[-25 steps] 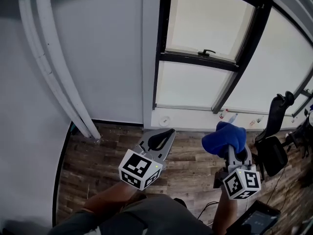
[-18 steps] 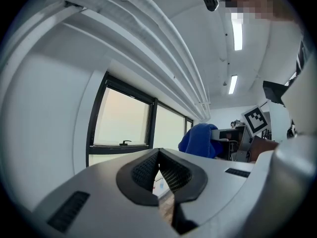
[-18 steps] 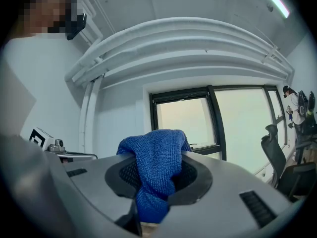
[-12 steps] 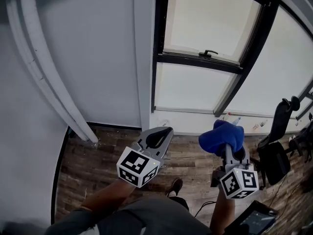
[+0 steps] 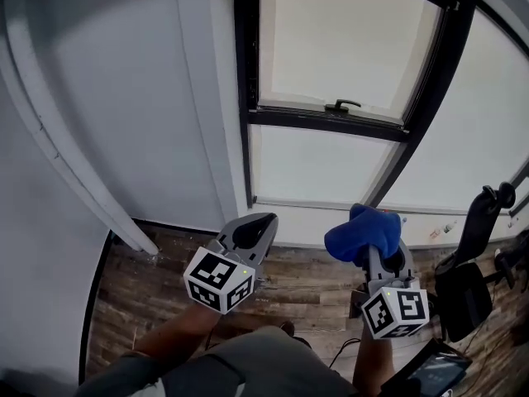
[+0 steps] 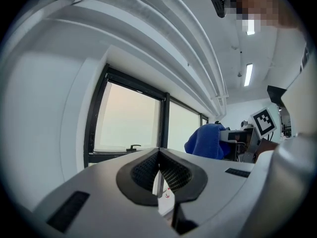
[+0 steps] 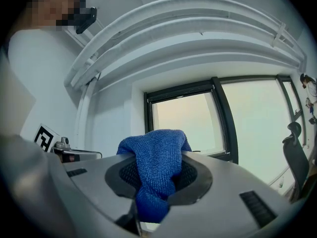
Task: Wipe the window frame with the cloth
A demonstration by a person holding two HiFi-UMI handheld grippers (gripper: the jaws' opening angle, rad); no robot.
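Observation:
A black window frame point(image 5: 331, 121) with a small black handle point(image 5: 342, 104) stands in the white wall ahead; it also shows in the left gripper view point(image 6: 94, 128) and the right gripper view point(image 7: 224, 118). My right gripper point(image 5: 374, 240) is shut on a blue cloth point(image 5: 364, 231) that bunches over its jaws point(image 7: 154, 167), held below the frame's lower right part and apart from it. My left gripper point(image 5: 254, 230) is shut with nothing in it point(image 6: 159, 168), near the sill's left end.
White pipes point(image 5: 58, 147) run down the wall at the left. A black office chair point(image 5: 467, 255) stands at the right on the wood floor point(image 5: 306, 275). A dark device point(image 5: 430, 375) lies at the lower right. Small bottles point(image 5: 434, 234) sit by the sill.
Both grippers have come closer to the window and shifted slightly left in view; the cloth stays clamped in the right gripper. The window looms larger.

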